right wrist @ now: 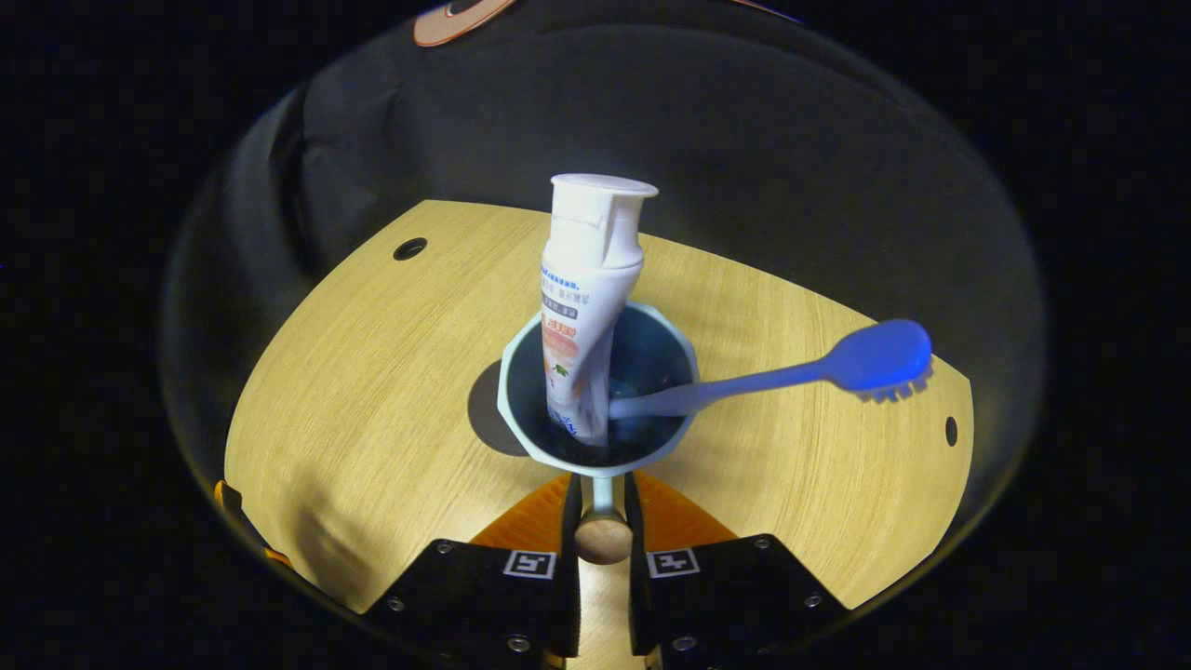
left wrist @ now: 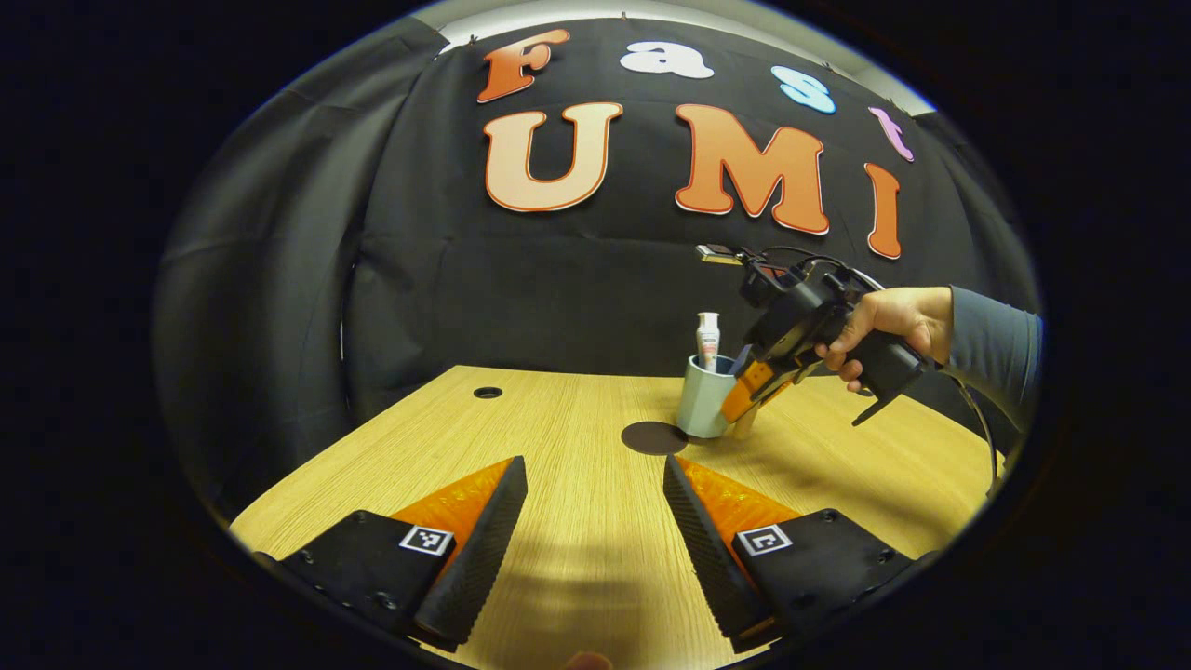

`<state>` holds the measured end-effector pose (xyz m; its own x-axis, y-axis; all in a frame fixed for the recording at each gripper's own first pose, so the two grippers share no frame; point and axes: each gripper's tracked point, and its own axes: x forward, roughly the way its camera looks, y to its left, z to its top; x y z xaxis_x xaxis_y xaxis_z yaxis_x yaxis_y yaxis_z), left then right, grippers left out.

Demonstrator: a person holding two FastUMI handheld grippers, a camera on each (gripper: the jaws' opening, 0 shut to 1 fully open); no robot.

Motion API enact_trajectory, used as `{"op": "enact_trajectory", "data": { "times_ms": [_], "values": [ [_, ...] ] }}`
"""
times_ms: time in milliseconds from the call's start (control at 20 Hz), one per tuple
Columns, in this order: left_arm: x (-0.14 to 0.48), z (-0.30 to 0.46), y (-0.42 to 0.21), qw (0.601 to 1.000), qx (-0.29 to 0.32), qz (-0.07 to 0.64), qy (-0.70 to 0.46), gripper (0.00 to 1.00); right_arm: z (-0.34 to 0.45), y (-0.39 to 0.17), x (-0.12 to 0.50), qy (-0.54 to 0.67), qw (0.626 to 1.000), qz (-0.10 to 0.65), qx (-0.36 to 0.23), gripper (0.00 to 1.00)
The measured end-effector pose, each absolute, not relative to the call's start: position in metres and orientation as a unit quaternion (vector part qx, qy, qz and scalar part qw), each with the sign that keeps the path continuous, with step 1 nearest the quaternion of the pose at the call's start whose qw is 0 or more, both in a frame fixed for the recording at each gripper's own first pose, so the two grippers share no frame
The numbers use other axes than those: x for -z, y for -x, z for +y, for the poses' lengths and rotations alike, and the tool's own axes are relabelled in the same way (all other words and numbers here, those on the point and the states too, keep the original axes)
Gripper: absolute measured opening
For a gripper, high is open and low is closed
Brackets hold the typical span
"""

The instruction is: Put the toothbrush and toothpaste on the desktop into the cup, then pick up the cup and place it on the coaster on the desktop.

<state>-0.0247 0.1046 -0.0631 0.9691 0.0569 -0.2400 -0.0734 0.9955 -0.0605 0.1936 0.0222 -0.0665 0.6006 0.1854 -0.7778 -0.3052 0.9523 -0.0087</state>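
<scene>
Just left of the cup (right wrist: 595,391) sits the coaster (right wrist: 488,409); my right gripper (right wrist: 602,507) pinches the cup's handle (right wrist: 602,521), left gripper (left wrist: 595,530) gapes idle.

The left gripper view looks low across the table (left wrist: 558,437) toward the far cup (left wrist: 704,398). The right gripper view looks down into the same cup (right wrist: 595,391) from close above.

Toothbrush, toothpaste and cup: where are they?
toothbrush (right wrist: 875,357), right gripper view, on its head.
toothpaste (right wrist: 586,279), right gripper view, on the tube's middle.
cup (left wrist: 702,398), left gripper view, on its outer wall.
</scene>
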Motion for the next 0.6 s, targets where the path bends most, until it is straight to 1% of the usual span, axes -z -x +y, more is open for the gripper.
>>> {"op": "enact_trajectory", "data": {
  "times_ms": [150, 450, 500, 600],
  "values": [
    [0.063, 0.109, 0.026, 0.992, -0.036, 0.119, 0.037, 0.95, 0.026, -0.193, 0.064, 0.081, 0.894, 0.415, -0.148, 0.21],
    [0.066, 0.117, 0.028, 0.991, -0.042, 0.124, 0.038, 0.95, 0.021, -0.193, 0.066, 0.092, 0.885, 0.425, -0.165, 0.21],
    [0.066, 0.117, 0.028, 0.991, -0.043, 0.125, 0.038, 0.95, 0.020, -0.196, 0.061, 0.095, 0.889, 0.417, -0.167, 0.21],
    [0.067, 0.116, 0.028, 0.990, -0.044, 0.127, 0.040, 0.96, 0.018, -0.196, 0.057, 0.098, 0.890, 0.413, -0.165, 0.24]
  ]
}}
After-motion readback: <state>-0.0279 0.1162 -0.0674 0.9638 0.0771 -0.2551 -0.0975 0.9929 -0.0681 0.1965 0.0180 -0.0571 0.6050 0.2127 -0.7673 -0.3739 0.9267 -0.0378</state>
